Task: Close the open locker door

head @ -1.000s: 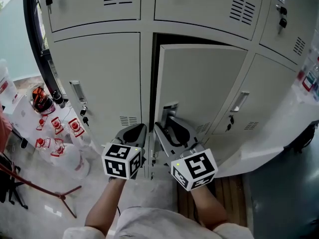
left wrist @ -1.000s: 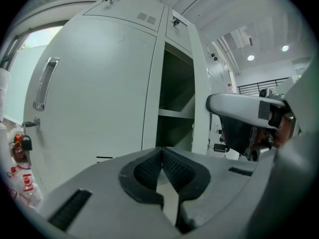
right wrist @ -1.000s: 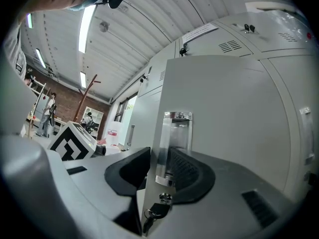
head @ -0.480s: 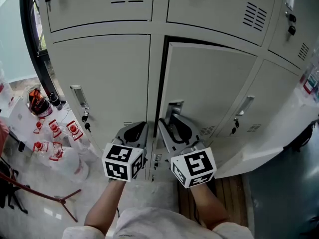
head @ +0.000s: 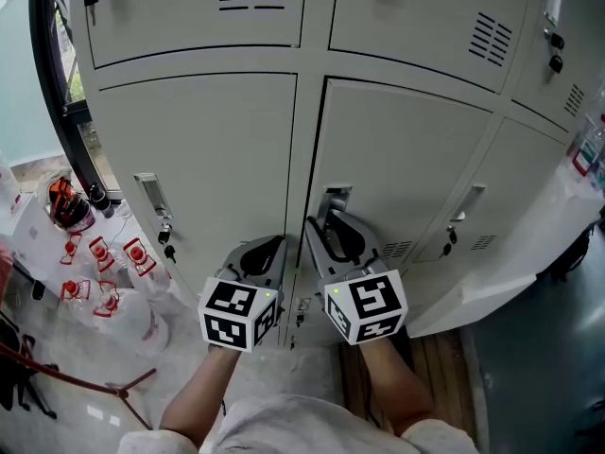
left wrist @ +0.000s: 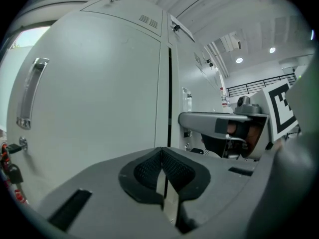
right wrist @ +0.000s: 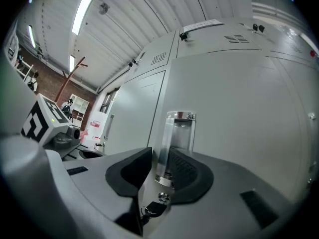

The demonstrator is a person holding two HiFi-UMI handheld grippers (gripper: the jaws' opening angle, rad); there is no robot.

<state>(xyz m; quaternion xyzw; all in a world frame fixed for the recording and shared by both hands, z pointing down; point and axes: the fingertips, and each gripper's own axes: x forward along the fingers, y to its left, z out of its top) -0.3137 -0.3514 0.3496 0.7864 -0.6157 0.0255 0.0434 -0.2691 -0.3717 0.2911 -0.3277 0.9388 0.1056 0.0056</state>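
Note:
The grey middle locker door lies about flush with its frame, with only a thin dark seam at its left edge. Its clear upright handle stands between the jaws of my right gripper. Those jaws are closing; a small gap shows at the left pad. A key hangs in the lock below the handle. My left gripper is shut on nothing, just left of the door by the post between lockers.
The left neighbour locker has its own handle and key. Bottles with red labels stand at the lower left beside a black curved pole. A white sheet slopes down at the right, above wooden boards.
The door has swung from ajar to about flush with the frame. My right gripper has gone forward with it at the handle. The left gripper has kept its place.

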